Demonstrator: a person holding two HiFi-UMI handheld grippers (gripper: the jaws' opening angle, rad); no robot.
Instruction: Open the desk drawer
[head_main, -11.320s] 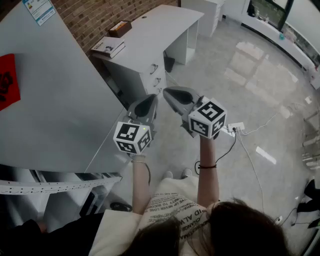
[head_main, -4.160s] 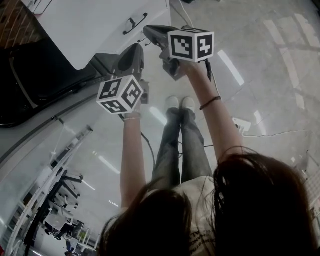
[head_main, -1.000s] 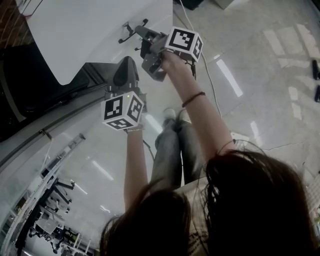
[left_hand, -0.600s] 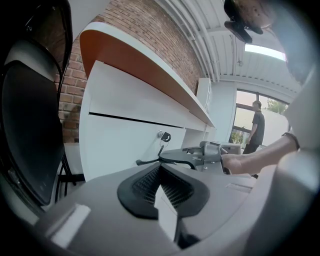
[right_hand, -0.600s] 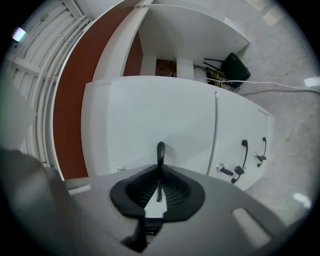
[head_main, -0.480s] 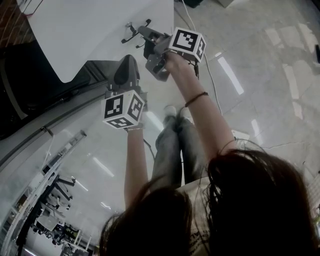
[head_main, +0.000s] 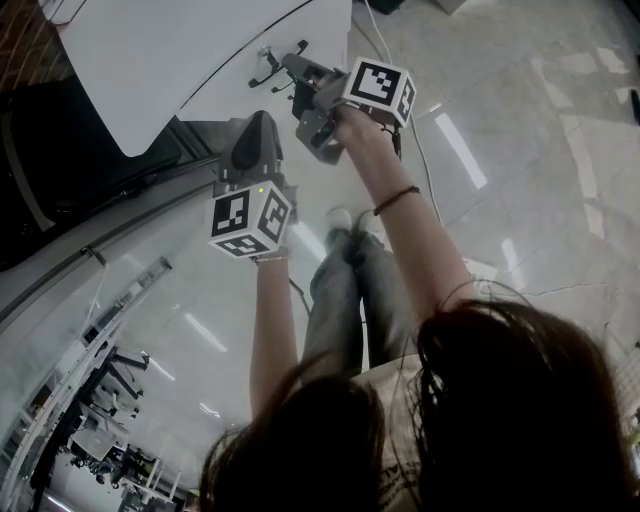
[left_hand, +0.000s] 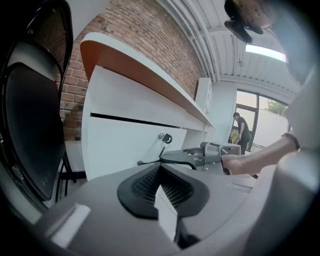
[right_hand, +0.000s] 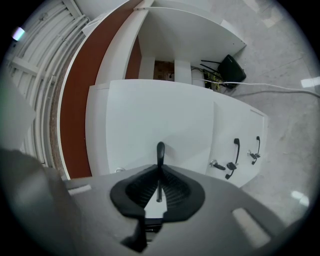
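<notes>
The white drawer front (right_hand: 165, 120) fills the right gripper view, and a thin dark seam runs along its top edge (head_main: 240, 60). Its black bar handle (right_hand: 160, 151) stands upright between the jaws of my right gripper (right_hand: 159, 175), which is shut on it. In the head view that right gripper (head_main: 292, 70) reaches the handle (head_main: 268, 72) at top centre. My left gripper (head_main: 258, 135) hangs lower and to the left, apart from the drawer, shut on nothing. The left gripper view looks over its own jaws (left_hand: 161, 182) at the right gripper (left_hand: 210, 155) on the handle (left_hand: 152, 161).
A neighbouring white cabinet face has two more black handles (right_hand: 236, 149) (right_hand: 257, 142) and a key in a lock (right_hand: 219, 165). A black office chair (left_hand: 30, 115) stands close on the left. A white cable (right_hand: 280, 87) crosses the glossy floor; a brick wall (left_hand: 145, 35) is behind the desk.
The right gripper, still shut on the handle, has drawn back slightly, and a dark seam now shows along the drawer front's top. The left gripper has barely moved.
</notes>
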